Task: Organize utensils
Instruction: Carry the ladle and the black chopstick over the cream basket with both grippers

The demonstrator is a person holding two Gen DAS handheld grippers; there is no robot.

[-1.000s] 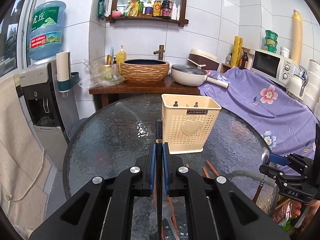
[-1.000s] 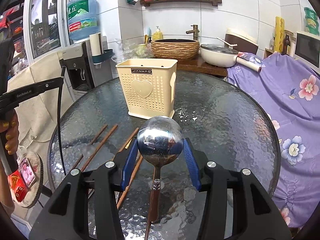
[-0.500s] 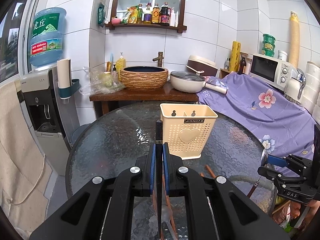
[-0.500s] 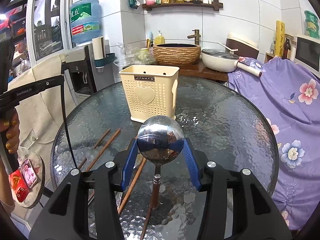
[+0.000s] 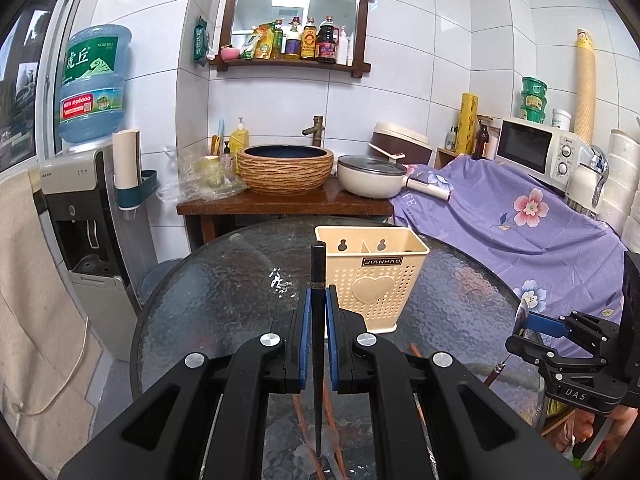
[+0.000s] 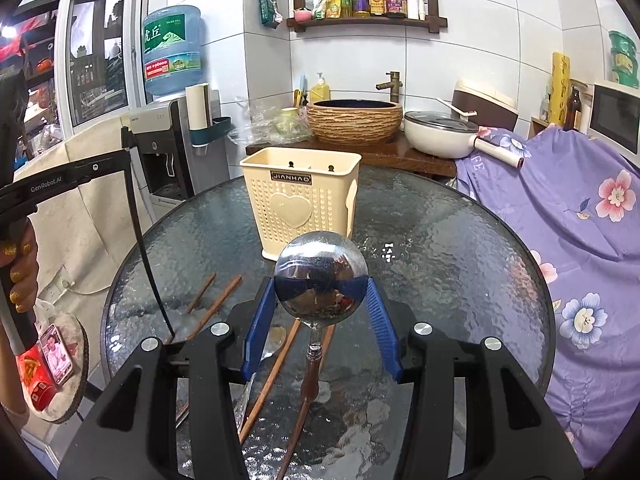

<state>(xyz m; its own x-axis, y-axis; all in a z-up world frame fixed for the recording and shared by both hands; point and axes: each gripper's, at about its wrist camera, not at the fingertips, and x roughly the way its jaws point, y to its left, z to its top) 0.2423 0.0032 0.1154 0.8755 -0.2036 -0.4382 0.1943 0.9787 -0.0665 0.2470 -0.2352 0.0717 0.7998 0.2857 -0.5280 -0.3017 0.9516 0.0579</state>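
**So, both jaws loaded above the tabletop**

Left gripper (image 5: 318, 320) clamped on a dark chopstick (image 5: 318, 276); right gripper (image 6: 321, 300) pinches a ladle (image 6: 321, 280). Cream utensil holder (image 6: 300, 200) stands ahead on the glass tabletop (image 6: 440, 248), bare glass between; contents unclear. Brown chopsticks (image 6: 216, 300) lie below-left.

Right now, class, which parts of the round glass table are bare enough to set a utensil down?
Bare glass lies right of the cream perforated plastic caddy, toward the purple floral cloth, and left of the caddy. The near edge is crowded with brown wooden chopsticks.
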